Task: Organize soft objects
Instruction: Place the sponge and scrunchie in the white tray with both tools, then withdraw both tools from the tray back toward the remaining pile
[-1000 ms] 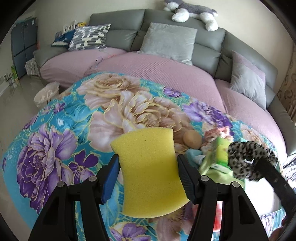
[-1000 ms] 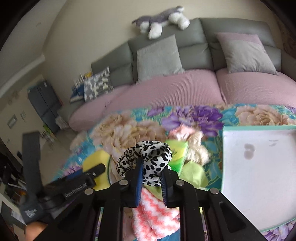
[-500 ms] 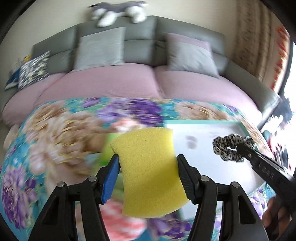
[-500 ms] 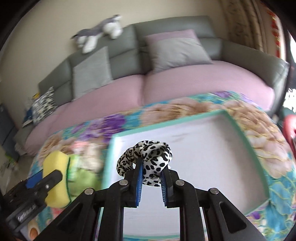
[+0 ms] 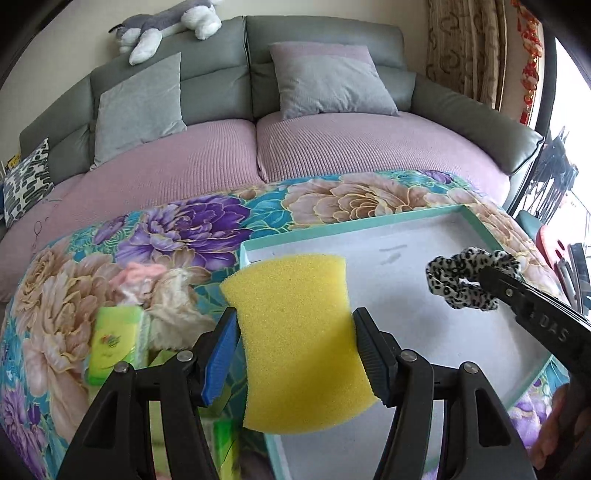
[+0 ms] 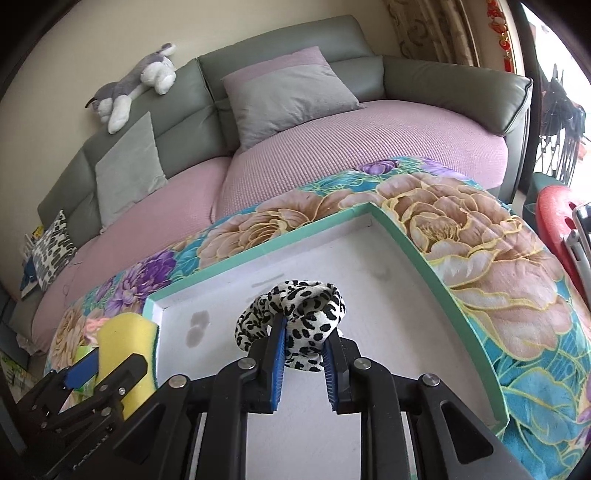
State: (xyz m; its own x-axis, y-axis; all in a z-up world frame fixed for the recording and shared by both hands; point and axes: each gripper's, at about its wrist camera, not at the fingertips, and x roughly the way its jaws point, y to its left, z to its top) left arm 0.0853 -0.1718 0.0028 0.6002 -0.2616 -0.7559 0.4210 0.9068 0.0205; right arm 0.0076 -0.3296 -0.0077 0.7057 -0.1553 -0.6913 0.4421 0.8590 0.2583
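Note:
My left gripper [image 5: 293, 328] is shut on a yellow sponge [image 5: 295, 332], held above the left edge of a shallow white tray with a teal rim [image 5: 354, 220]. The same sponge [image 6: 123, 341] shows at the lower left of the right wrist view. A leopard-print scrunchie [image 6: 299, 317] is pinched in my right gripper [image 6: 303, 339], which hangs over the tray's white floor [image 6: 388, 317]. In the left wrist view that scrunchie [image 5: 461, 277] appears over the tray's right half. The tray holds nothing.
The tray lies on a floral blanket [image 5: 177, 229]. Left of it sit a green sponge pack [image 5: 112, 341], a cream fluffy cloth [image 5: 170, 306] and a pink knitted item [image 5: 142, 271]. Behind stands a grey sofa [image 5: 314, 44] with pink seat covers, cushions and a plush dog [image 5: 162, 22].
Both grippers swung right from the pile of soft items to above the tray. Each has kept its hold: the sponge on the left, the scrunchie on the right.

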